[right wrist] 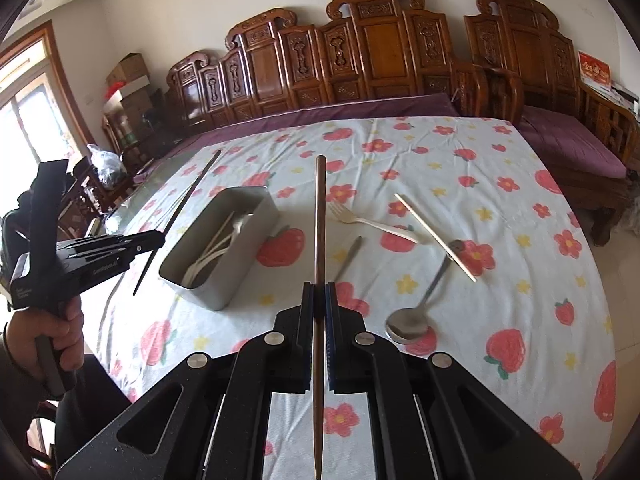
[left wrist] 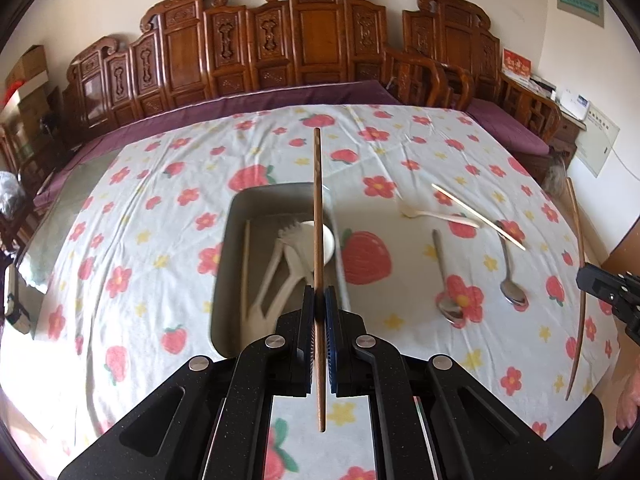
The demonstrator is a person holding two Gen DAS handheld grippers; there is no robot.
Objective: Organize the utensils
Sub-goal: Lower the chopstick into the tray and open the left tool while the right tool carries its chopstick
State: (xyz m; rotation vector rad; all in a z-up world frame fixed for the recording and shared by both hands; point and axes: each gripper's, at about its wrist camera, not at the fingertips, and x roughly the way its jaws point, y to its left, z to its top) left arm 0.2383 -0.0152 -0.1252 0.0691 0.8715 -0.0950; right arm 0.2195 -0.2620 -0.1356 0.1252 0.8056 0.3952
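My left gripper is shut on a brown chopstick, which hangs over a grey metal box. Inside the box lie several cream utensils and a light chopstick. My right gripper is shut on a second brown chopstick, above the cloth to the right of the box. On the cloth lie a cream fork, a light chopstick and two metal spoons. In the right wrist view the left gripper appears at the left with its chopstick.
A strawberry-and-flower cloth covers the table. Carved wooden benches with purple cushions stand behind it and to the right. A hand holds the left gripper's handle. Cardboard boxes are stacked at the far left.
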